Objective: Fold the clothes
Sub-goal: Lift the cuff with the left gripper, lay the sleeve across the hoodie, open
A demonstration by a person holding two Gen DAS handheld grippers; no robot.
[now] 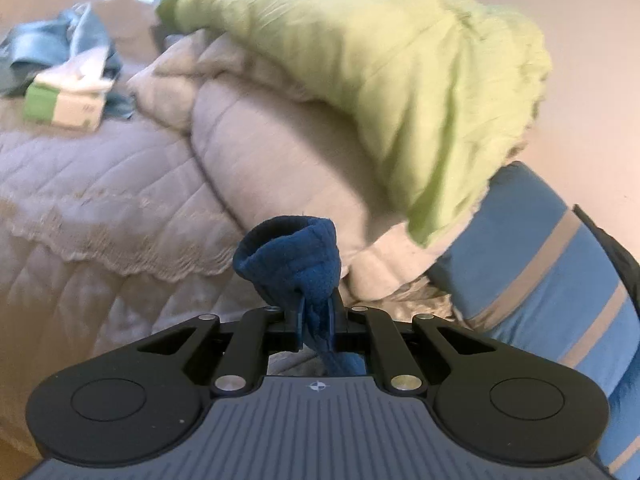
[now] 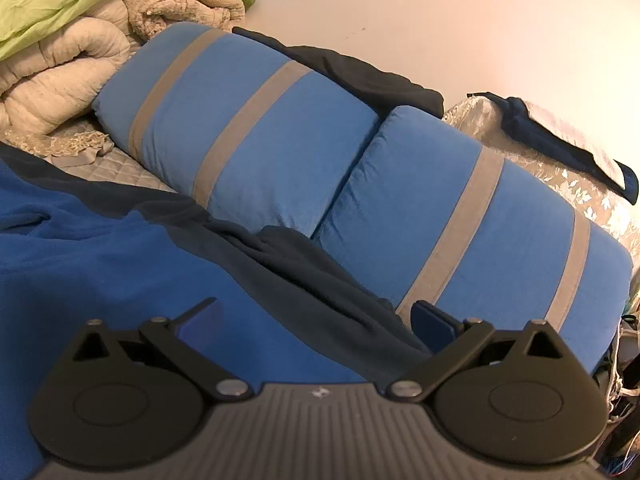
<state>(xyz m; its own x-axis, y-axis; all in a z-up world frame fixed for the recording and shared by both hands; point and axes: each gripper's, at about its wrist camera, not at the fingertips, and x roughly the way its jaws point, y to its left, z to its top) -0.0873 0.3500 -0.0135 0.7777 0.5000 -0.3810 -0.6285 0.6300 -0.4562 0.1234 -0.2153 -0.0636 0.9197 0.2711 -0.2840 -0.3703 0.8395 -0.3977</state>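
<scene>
Folding is barely starting: left gripper (image 1: 316, 312) is clenching a bunched edge of the blue fleece (image 2: 92, 248), right gripper (image 2: 316, 320) is hovering released; fleece is lying rumpled on the bed (image 1: 80, 184).

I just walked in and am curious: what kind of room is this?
Most likely a bedroom. A quilted bedspread covers what looks like a bed, two blue striped pillows lie along the wall, and a bundled beige comforter is piled up beside them.
</scene>
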